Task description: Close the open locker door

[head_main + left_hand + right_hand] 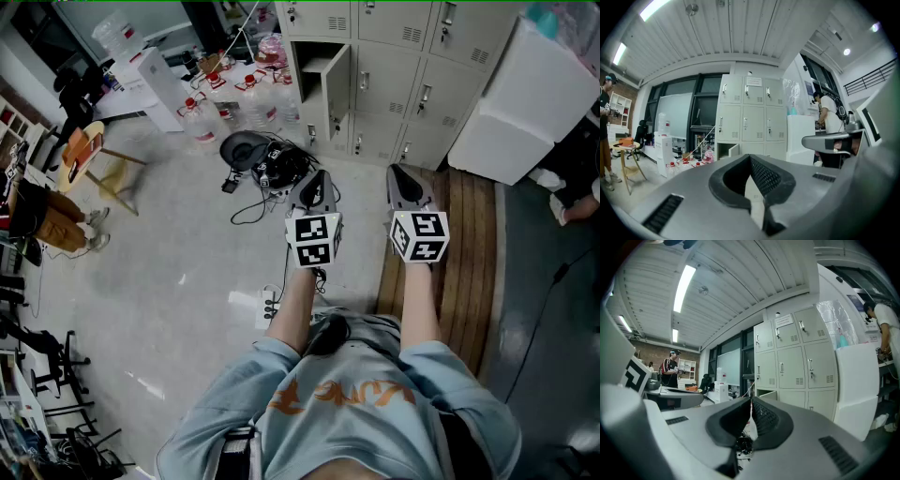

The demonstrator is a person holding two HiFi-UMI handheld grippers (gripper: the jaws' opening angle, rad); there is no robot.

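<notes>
The bank of pale grey lockers [394, 66] stands ahead at the top of the head view. One lower-left locker has its door [335, 89] swung out towards me, with the dark compartment showing behind it. The same open door [733, 150] shows low in the left gripper view, and the door [765, 394] also sits just above the jaws in the right gripper view. My left gripper [317, 180] and right gripper [401, 174] are held side by side well short of the lockers. Both are shut, tips touching, with nothing between them.
A black tangle of cables and gear [267, 161] lies on the floor before the open locker. Water bottles [202, 117] stand to its left. A white cabinet [525, 103] is beside the lockers on the right, with wooden planks [464, 253] below it. A person [604, 136] stands far left.
</notes>
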